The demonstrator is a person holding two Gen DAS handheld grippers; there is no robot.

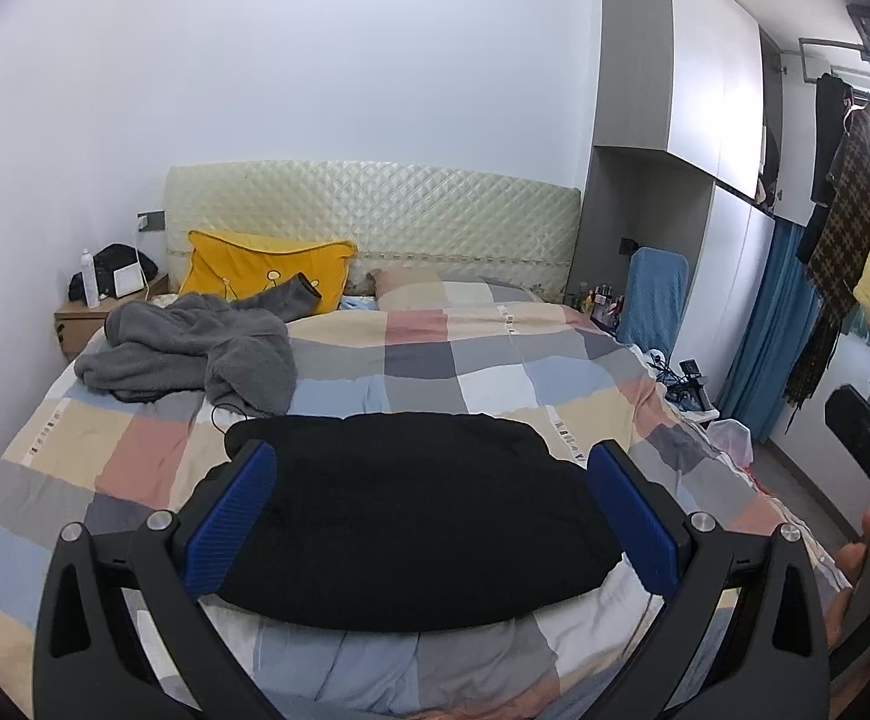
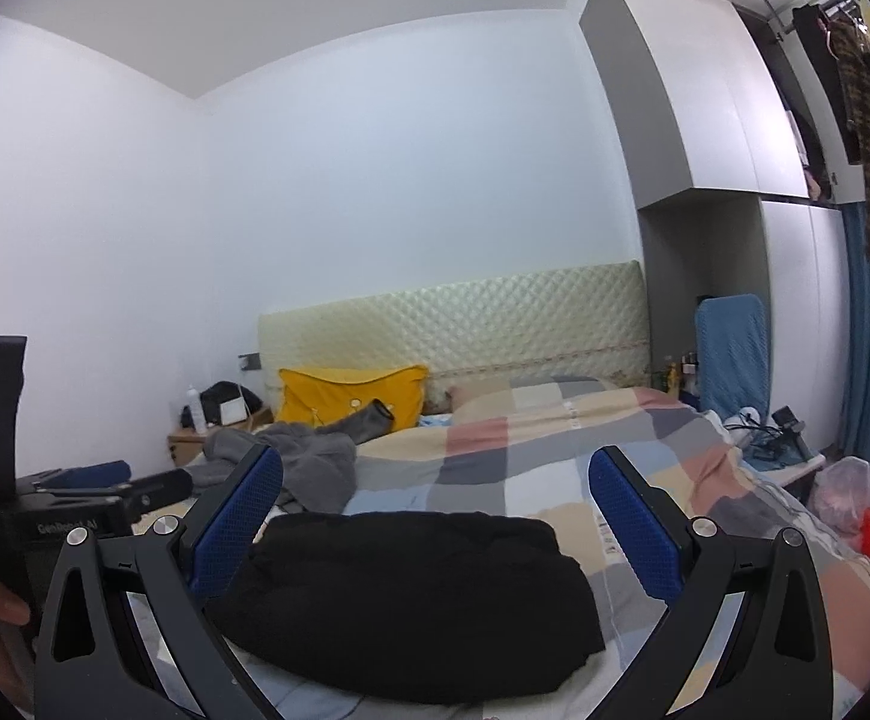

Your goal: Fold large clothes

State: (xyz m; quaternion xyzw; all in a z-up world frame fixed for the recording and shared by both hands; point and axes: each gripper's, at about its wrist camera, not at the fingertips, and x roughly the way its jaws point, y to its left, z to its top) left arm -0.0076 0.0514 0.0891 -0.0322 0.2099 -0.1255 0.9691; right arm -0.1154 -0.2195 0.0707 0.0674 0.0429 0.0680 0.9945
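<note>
A black garment (image 1: 411, 516) lies folded in a compact rectangle on the checked bedspread (image 1: 435, 360) near the foot of the bed; it also shows in the right wrist view (image 2: 411, 594). A crumpled grey fleece garment (image 1: 195, 348) lies at the bed's far left, also seen in the right wrist view (image 2: 303, 468). My left gripper (image 1: 429, 468) is open and empty, held above the black garment. My right gripper (image 2: 435, 474) is open and empty, also above it. The left gripper's body shows at the left of the right wrist view (image 2: 75, 510).
A yellow pillow (image 1: 267, 270) leans on the quilted headboard (image 1: 375, 216). A wooden nightstand (image 1: 99, 312) with a bottle stands at the left. A blue chair (image 1: 657, 294), a wardrobe (image 1: 705, 120), hanging clothes (image 1: 855, 228) and plastic bags (image 2: 849, 492) are on the right.
</note>
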